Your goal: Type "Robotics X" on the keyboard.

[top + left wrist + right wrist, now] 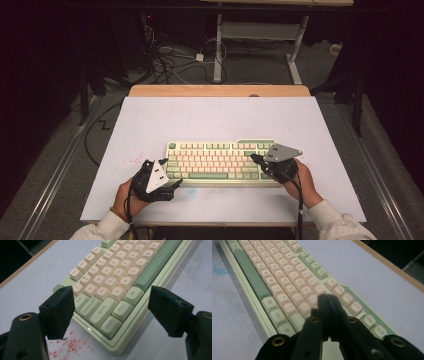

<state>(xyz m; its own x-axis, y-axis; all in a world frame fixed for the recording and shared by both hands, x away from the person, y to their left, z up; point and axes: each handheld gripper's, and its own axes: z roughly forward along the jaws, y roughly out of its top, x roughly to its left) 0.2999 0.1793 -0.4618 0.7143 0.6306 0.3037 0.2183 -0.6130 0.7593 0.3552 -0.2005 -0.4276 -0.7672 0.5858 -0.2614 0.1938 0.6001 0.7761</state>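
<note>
Now keyboard [220, 162] long axis runs 9-to-3 on tabletop [210, 117]. Left claw [110, 312] apart, nothing between, straddling keyboard's 9 o'clock end at Ctrl corner. Right claw [328, 305] together over 3 o'clock end keys. Both ends equally near.

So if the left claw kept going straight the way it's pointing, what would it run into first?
Most likely the keyboard's near left corner: the open left claw frames the Ctrl and Shift keys, with nothing between its jaws. How close it is stays unclear.
</note>
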